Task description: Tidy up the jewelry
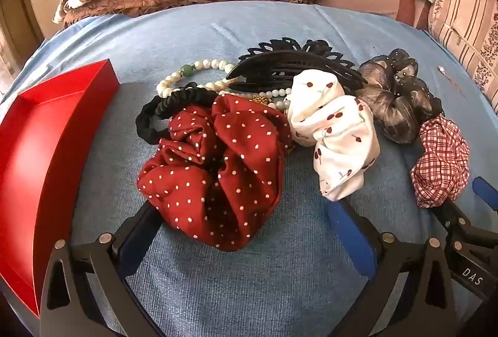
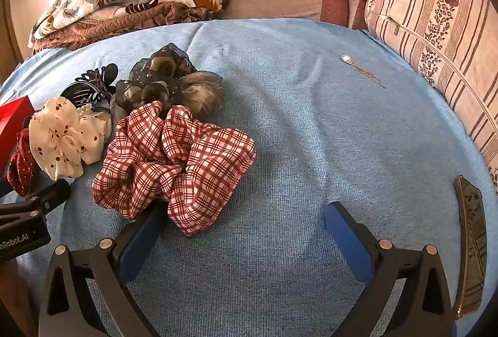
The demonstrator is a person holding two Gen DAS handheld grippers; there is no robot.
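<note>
Pearl necklace (image 1: 199,72): partly covered by the red dotted scrunchie (image 1: 214,168) and black claw clip (image 1: 292,66). Red box (image 1: 46,150): cut by the left edge. Small pendant (image 2: 345,58): detail too small to be told.

Cloth scrunchies (image 1: 214,168) (matt), glossy plastic claw clip (image 1: 292,69)

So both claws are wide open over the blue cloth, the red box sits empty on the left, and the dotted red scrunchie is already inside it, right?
Not quite. The dotted red scrunchie is not in the red box; it lies on the blue cloth beside it, as the left wrist view shows. The rest holds: the left claw and right claw are wide open, and the box is empty.
</note>
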